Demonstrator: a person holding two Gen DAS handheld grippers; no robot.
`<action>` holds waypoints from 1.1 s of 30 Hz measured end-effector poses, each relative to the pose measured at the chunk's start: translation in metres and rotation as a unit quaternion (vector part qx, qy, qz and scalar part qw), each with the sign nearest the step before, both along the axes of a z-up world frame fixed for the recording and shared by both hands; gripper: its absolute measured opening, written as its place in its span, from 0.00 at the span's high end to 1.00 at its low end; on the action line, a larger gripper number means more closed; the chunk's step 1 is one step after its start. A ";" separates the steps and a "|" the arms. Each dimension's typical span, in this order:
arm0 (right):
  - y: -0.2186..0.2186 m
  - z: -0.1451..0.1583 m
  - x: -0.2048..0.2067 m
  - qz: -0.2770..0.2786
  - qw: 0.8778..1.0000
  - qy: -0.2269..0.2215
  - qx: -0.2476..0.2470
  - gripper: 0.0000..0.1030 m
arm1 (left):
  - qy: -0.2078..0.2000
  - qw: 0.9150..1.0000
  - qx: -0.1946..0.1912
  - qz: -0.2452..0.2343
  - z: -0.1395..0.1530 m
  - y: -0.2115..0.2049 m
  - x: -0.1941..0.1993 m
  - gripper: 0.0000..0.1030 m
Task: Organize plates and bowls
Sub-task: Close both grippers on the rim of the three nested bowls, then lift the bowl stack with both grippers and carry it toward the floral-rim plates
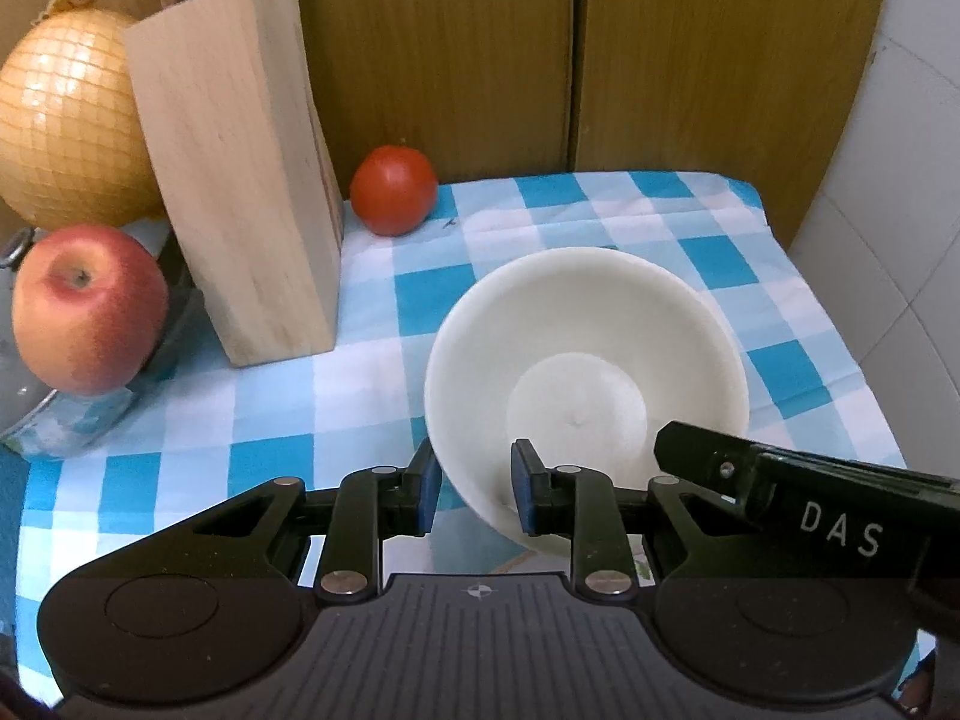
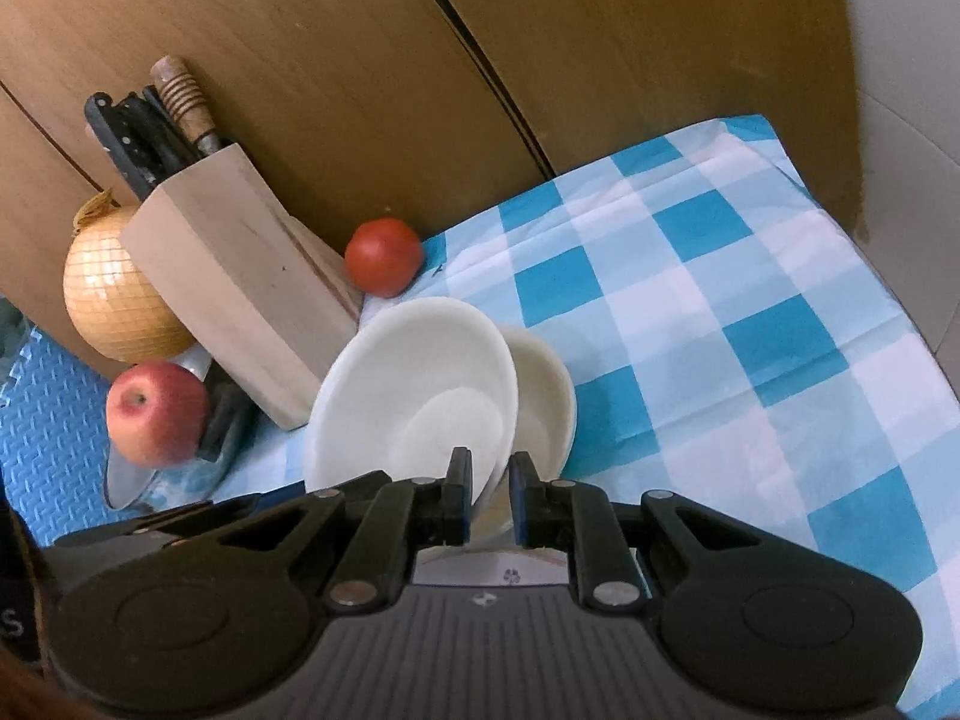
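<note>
A white bowl [image 1: 600, 330] hangs tilted over the blue-checked cloth [image 1: 750, 276], its inside facing me. My left gripper [image 1: 477, 492] is shut on its near rim, one pad outside the wall and one inside. The tip of my right gripper [image 1: 675, 450] reaches the same bowl's lower right rim. In the right wrist view that bowl [image 2: 408, 384] is in front, and my right gripper [image 2: 489, 492] is shut on its right edge. A second white bowl [image 2: 543, 402] sits close behind it, mostly hidden. I cannot tell whether the two bowls touch.
A wooden knife block [image 1: 240, 180] stands left of the bowls, with a tomato [image 1: 393, 189] behind them by the wooden cabinet doors. Further left are a netted yellow fruit [image 1: 60, 120] and an apple [image 1: 87, 309] on a pot lid [image 1: 54, 426]. Checked cloth stretches to the right.
</note>
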State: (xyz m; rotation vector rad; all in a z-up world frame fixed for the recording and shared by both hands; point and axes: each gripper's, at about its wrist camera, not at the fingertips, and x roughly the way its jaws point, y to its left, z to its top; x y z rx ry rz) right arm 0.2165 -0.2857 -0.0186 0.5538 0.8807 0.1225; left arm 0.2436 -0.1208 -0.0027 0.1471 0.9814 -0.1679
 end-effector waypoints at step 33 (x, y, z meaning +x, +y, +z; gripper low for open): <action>-0.007 -0.009 0.012 -0.016 0.999 0.003 -0.046 0.57 | -0.024 0.999 0.034 -0.004 -0.012 0.005 0.012 0.19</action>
